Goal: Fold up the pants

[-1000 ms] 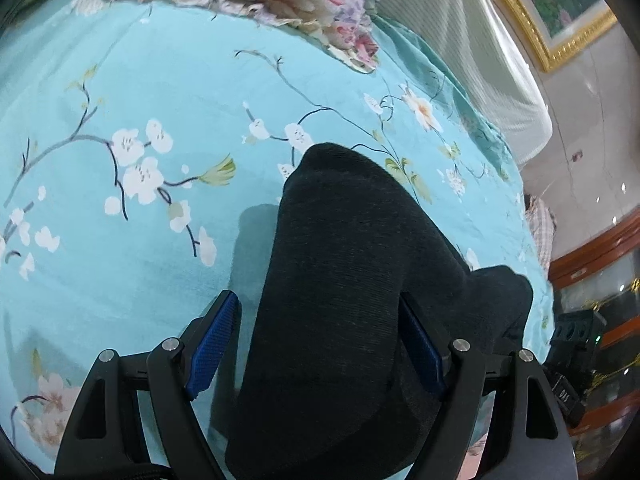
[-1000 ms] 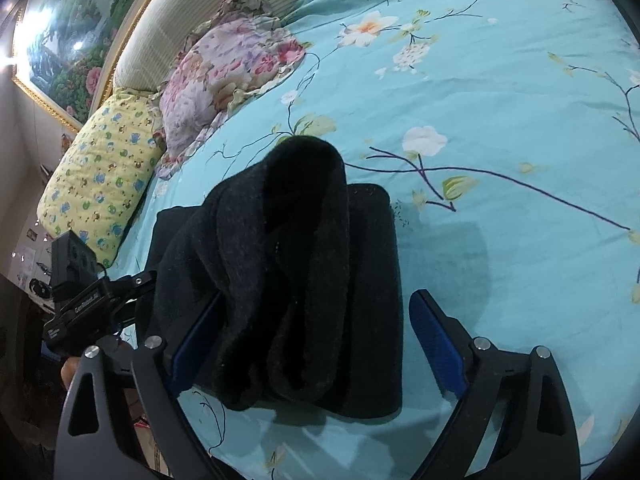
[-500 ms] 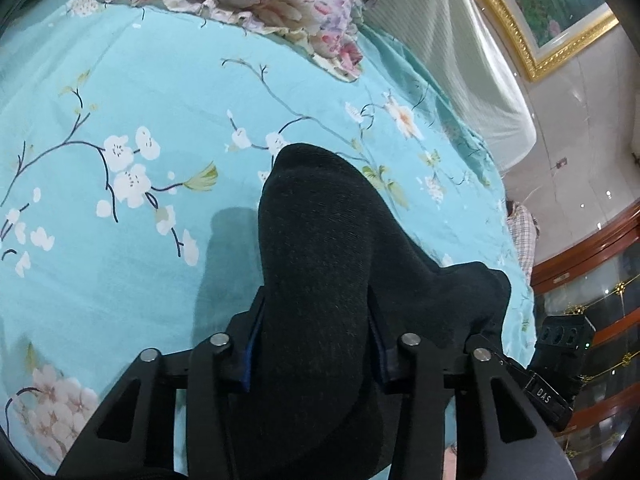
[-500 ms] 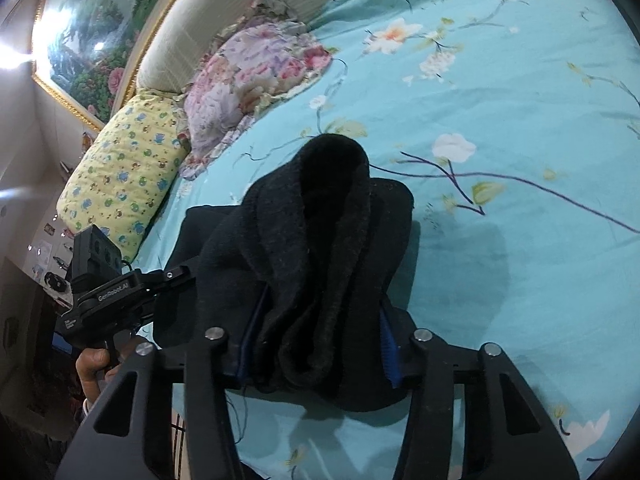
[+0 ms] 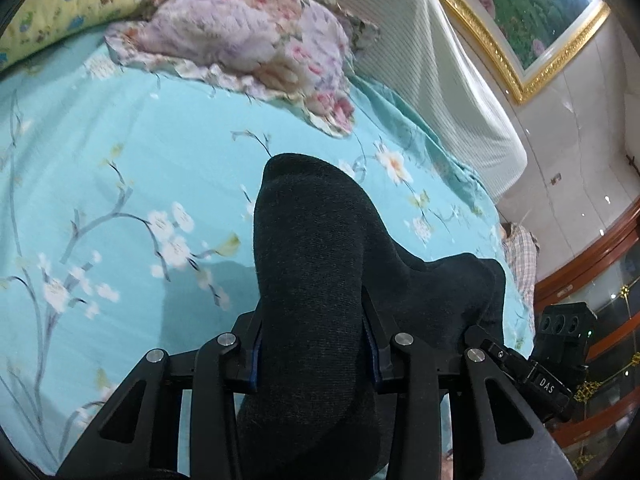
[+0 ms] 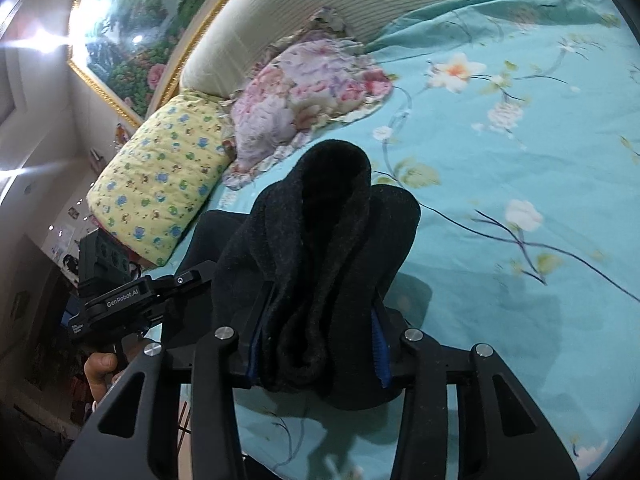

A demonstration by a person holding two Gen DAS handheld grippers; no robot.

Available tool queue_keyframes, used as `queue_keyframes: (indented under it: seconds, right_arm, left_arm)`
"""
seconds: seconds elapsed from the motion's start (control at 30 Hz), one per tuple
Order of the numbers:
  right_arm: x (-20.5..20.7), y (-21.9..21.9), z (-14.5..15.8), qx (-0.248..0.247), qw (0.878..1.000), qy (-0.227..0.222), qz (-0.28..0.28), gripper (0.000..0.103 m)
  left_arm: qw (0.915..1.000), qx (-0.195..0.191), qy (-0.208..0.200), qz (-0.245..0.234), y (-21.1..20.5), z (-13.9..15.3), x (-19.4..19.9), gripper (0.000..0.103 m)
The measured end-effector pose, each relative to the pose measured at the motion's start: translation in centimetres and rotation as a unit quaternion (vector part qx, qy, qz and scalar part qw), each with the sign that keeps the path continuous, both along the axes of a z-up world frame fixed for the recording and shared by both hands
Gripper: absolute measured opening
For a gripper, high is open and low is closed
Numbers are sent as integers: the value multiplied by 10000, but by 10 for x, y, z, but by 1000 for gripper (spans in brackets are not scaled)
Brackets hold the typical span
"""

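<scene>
Now both of my grippers are clamped on the black pants (image 5: 316,280), jaws closing the last bit on thick bunches of cloth, and the pants hang between them just above the blue flowered bed (image 5: 120,168). To do this lift well, I judge I should raise both ends evenly, keep the cloth taut and let the loose part clear the sheet before laying it over. My left gripper (image 5: 314,354) pinches one smooth folded edge; its view shows the right gripper (image 5: 560,360) beside it. My right gripper (image 6: 318,350) holds several rolled layers, and only there do I see the hand (image 6: 100,372) and yellow pillow (image 6: 160,184).
</scene>
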State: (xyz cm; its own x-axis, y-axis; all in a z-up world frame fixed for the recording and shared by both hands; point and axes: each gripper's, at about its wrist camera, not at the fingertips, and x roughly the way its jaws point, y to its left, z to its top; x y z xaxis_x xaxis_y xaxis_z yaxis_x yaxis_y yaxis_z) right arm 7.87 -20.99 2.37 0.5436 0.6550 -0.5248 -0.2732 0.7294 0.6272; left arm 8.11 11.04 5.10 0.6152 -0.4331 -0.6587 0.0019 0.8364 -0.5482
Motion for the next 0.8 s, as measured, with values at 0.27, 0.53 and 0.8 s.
queue_keyframes:
  seconds: [0.27, 0.53, 0.8]
  right_arm:
    - [37, 39, 11, -65, 9990, -177, 395, 44]
    - [77, 77, 19, -62, 9962, -363, 791, 44]
    - [112, 106, 13, -149, 9938, -372, 1041, 44]
  left_arm:
    - [9989, 180, -91, 423, 38, 10, 8, 38]
    - [9959, 293, -199, 827, 74, 14, 24, 38]
    - [9934, 362, -115, 1081, 96, 4, 40, 38]
